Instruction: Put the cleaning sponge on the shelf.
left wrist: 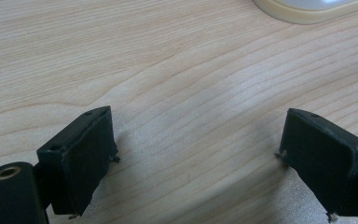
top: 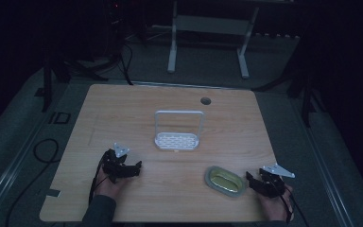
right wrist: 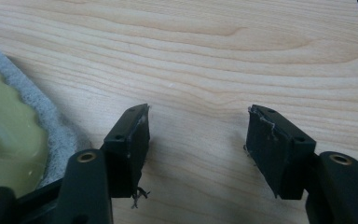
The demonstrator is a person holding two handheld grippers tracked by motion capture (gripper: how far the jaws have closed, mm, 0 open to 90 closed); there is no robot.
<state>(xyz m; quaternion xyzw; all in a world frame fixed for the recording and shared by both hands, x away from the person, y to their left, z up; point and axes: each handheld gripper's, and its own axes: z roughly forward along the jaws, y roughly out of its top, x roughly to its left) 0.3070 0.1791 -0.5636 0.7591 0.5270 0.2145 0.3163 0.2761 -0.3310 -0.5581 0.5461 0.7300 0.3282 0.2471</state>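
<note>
Both claws gape apart over the wooden surface: left claw lower left, right claw lower right beside a yellow-green sponge; white rack centre.

The person's left hand holds the left gripper low at the near left side. Its two black jaws stand wide apart with nothing between them. The right hand holds the right gripper low at the near right side. Its jaws are wide apart too, and nothing is between them. A dark sleeve covers the left arm
</note>
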